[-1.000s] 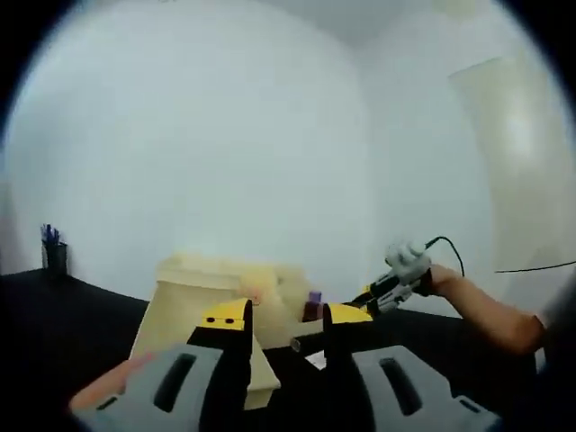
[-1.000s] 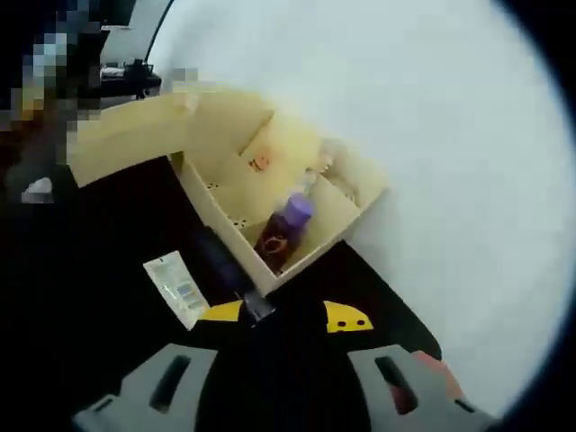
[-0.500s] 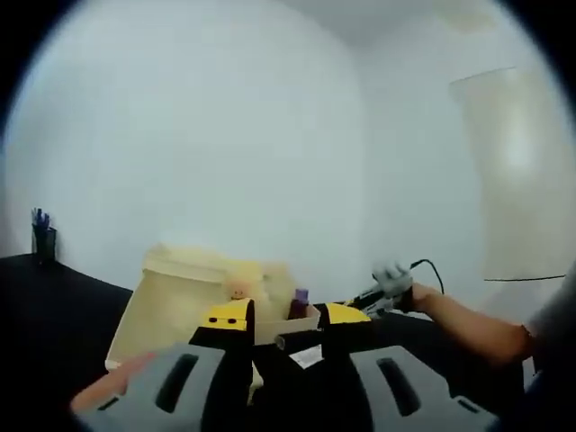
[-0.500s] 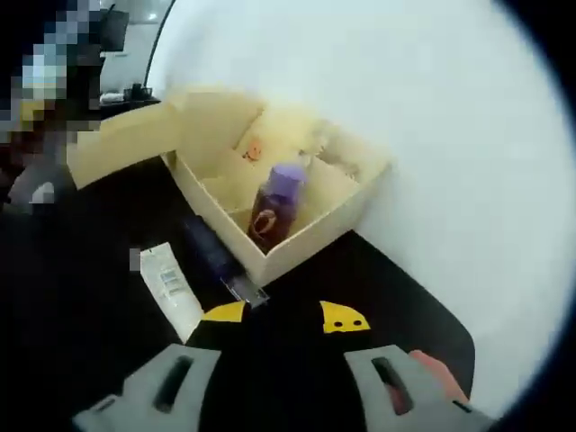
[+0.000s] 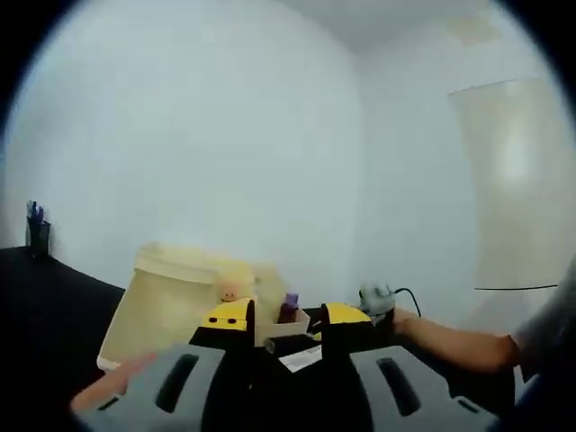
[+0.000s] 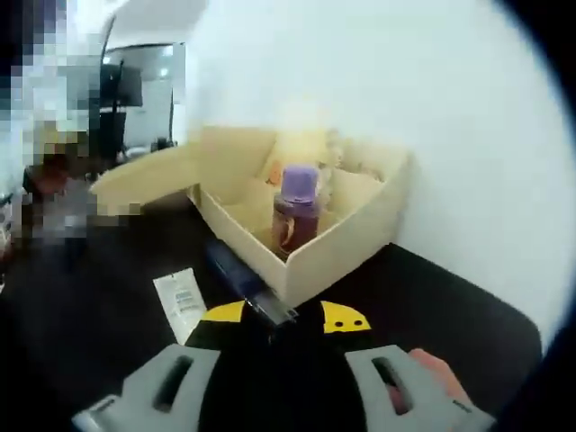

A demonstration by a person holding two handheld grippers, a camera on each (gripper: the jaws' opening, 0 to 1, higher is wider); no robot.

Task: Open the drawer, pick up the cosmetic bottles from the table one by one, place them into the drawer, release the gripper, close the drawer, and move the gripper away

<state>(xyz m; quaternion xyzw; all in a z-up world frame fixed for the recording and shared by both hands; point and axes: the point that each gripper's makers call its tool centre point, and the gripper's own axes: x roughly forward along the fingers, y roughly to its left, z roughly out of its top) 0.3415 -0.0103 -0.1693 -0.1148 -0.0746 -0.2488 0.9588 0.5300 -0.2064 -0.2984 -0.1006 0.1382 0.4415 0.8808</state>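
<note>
In the right gripper view our right tongs (image 6: 276, 317) rise from the bottom centre, jaws parted and holding nothing. Just above them, a dark slender bottle (image 6: 241, 278) lies on the black counter (image 6: 432, 288) against the front wall of the cream drawer (image 6: 346, 238). Its long axis runs from upper left down towards the tongs' gap, cap end nearest us. A purple-capped bottle (image 6: 295, 209) already stands upright inside the drawer. A white sachet (image 6: 182, 301) lies at centre left.

In the left gripper view our left tongs (image 5: 284, 317) sit open and empty, low in the frame, farther from the drawer. We judge the right tongs the nearer to the lying bottle.
</note>
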